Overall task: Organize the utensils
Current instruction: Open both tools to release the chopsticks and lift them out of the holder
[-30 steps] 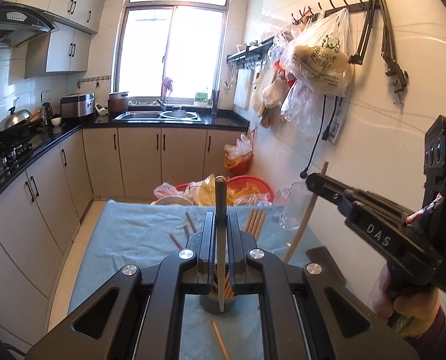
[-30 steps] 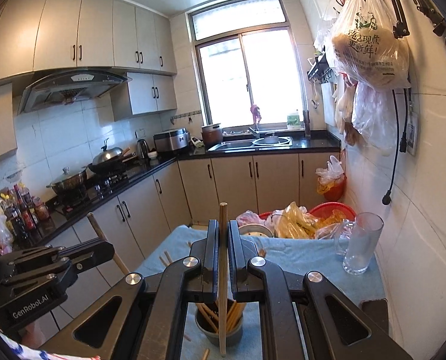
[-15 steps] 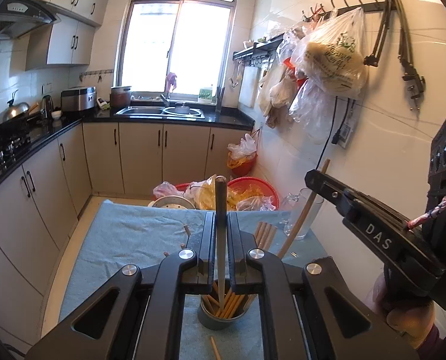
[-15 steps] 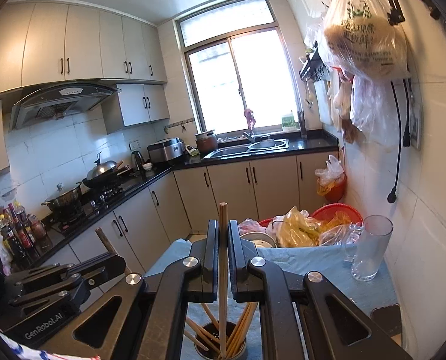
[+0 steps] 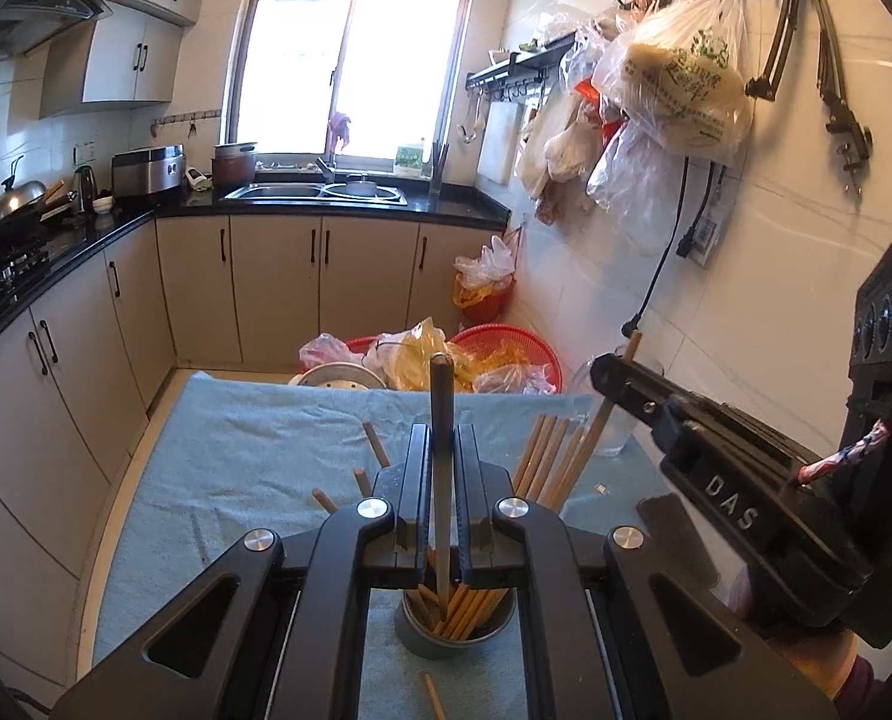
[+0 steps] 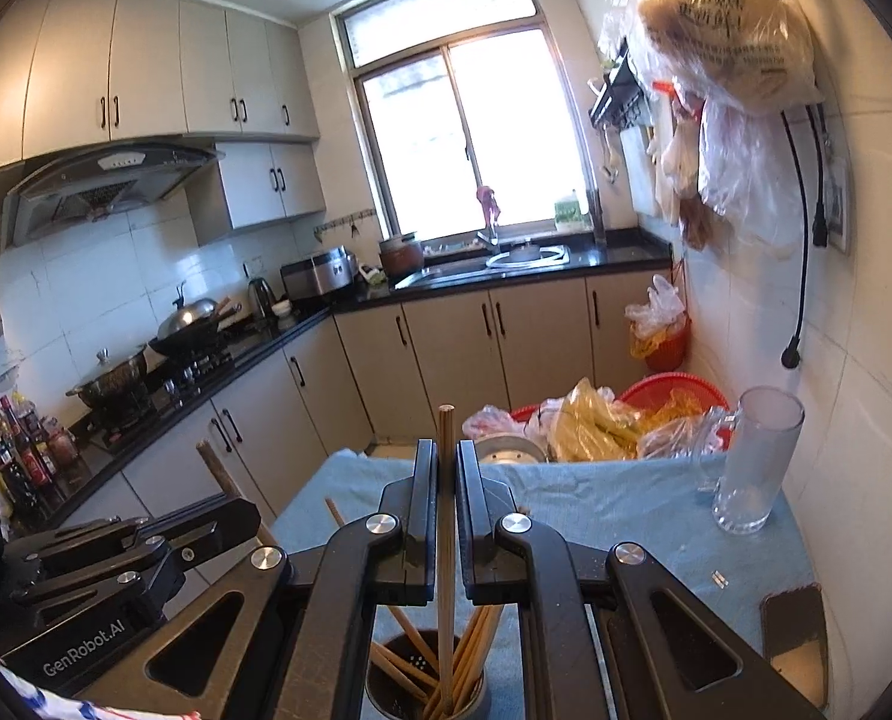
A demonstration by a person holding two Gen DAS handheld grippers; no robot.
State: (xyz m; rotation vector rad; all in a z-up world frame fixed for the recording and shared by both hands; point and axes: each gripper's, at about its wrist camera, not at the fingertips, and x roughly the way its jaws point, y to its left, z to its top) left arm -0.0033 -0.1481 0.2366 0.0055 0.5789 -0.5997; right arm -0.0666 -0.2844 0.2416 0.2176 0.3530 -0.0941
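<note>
In the left wrist view, the left gripper (image 5: 443, 483) is clamped on a dark chopstick (image 5: 441, 420), its tip inside the metal cup (image 5: 454, 639) on the blue surface (image 5: 248, 456).

In the right wrist view, the right gripper (image 6: 446, 504) pinches a wooden chopstick (image 6: 446, 540) over that cup. Keep both sticks straight, go low, then let go.

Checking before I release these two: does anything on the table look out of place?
Yes. Several loose chopsticks lie scattered on the blue cloth beyond the metal holder, and one more lies in front of it. The glass mug stands upright; nothing looks spilled.
</note>
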